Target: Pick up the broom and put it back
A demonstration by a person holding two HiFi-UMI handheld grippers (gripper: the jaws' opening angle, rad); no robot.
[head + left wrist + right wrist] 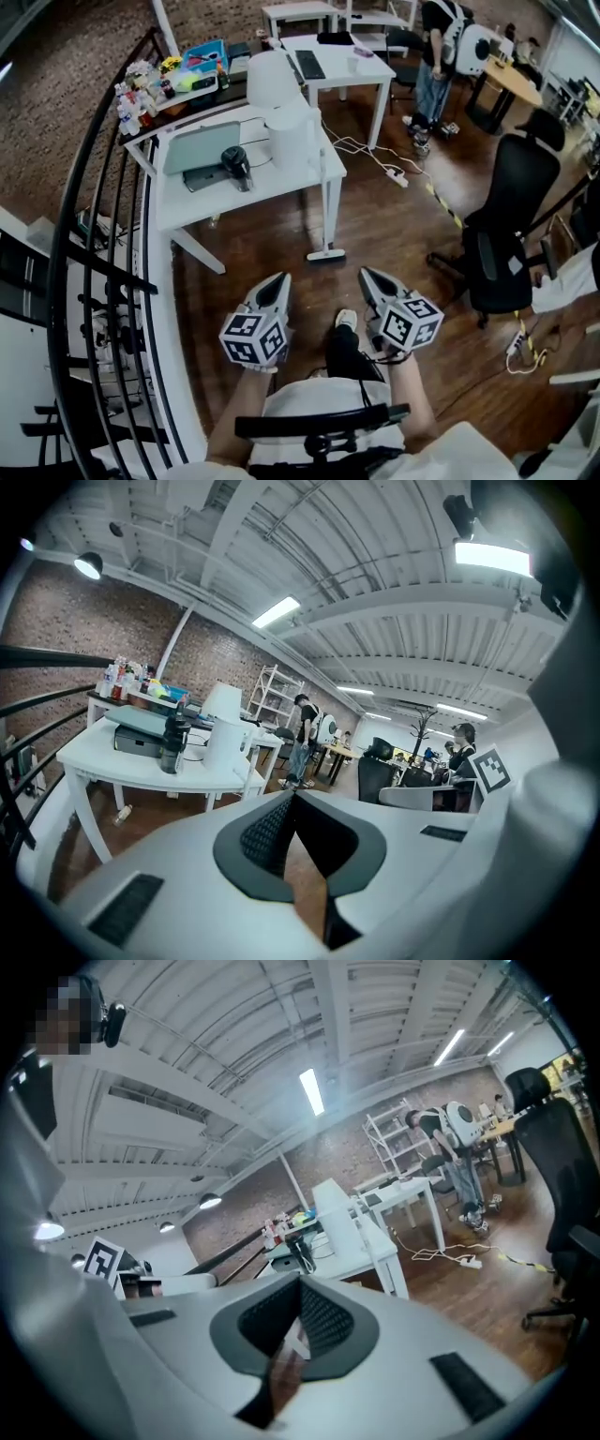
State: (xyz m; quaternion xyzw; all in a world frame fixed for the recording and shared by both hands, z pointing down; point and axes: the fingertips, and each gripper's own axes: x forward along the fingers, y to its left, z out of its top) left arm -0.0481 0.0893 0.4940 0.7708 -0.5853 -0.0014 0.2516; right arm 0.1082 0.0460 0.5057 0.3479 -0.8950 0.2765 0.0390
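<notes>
**Head view.** We list the left gripper (pixel 279 279) and the right gripper (pixel 367 274) side by side, low over the wooden floor (pixel 394 244), each pointing slightly downward. Both have their fingers clenched, tips together, with nothing in them. The broom (pixel 325 211) stands well ahead of both tips. Its white head rests on the floor and its white handle leans on the near corner of the white desk (pixel 272 178). No gripper touches it. On the desk we note a black bottle (pixel 236 167), a grey-green case (pixel 200 145) and a tall white cylinder (pixel 281 103). A black office chair (pixel 511 216) sits to the right and a black railing (pixel 94 262) to the left.

**Left gripper view.** The left gripper (pixel 292 794) shows its jaws met at the tips, and only floor shows behind them. Beyond them we see the desk (pixel 112 761) with the bottle (pixel 173 742) and the cylinder (pixel 223 733). A person (pixel 302 738) stands farther back.

**Right gripper view.** The right gripper (pixel 300 1281) is likewise clenched and empty. Past it lie the desk (pixel 370 1251) and, at the right edge, the chair (pixel 553 1176). We cannot pick out the broom with certainty in either gripper view.
</notes>
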